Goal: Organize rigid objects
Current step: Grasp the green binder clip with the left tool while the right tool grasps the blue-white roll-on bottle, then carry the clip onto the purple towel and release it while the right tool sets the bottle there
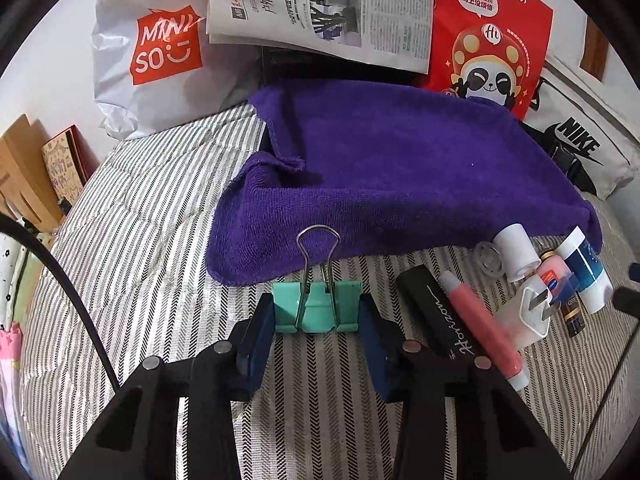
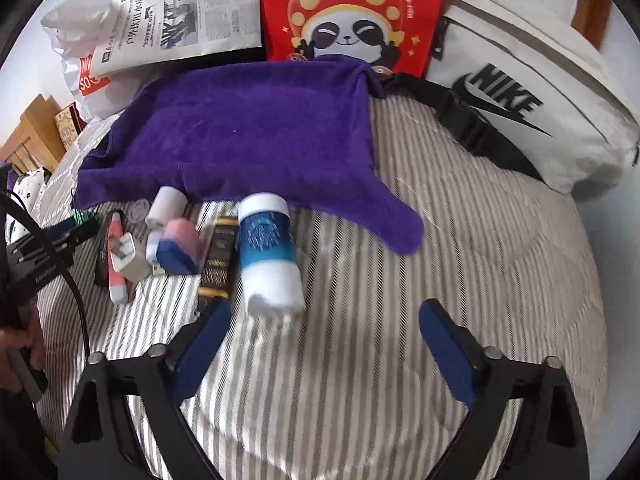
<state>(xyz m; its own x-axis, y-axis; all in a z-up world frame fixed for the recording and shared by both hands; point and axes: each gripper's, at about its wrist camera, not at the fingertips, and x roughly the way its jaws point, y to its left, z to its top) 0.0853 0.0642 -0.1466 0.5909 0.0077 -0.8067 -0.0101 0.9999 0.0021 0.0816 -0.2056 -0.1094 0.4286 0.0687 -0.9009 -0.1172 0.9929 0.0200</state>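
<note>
We have the left gripper [image 1: 318, 312] pinching the green binder clip [image 1: 316, 306] by its two flat sides, just above the striped bed [image 1: 160, 220], near the front edge of the purple towel [image 1: 400, 168]. To do this step well, we judge we should keep the squeeze even on the clip body — its wire handles stand up and forward, free of the jaws — and carry it level to a free spot on the towel.

The right gripper [image 2: 324, 342] hangs with jaws spread wide and nothing between them, just short of the blue-and-white tube [image 2: 268, 252]. Only the right view shows the tube's full length and the white Nike bag [image 2: 520, 92] whole; only the left view shows the clip in the grip.
</note>
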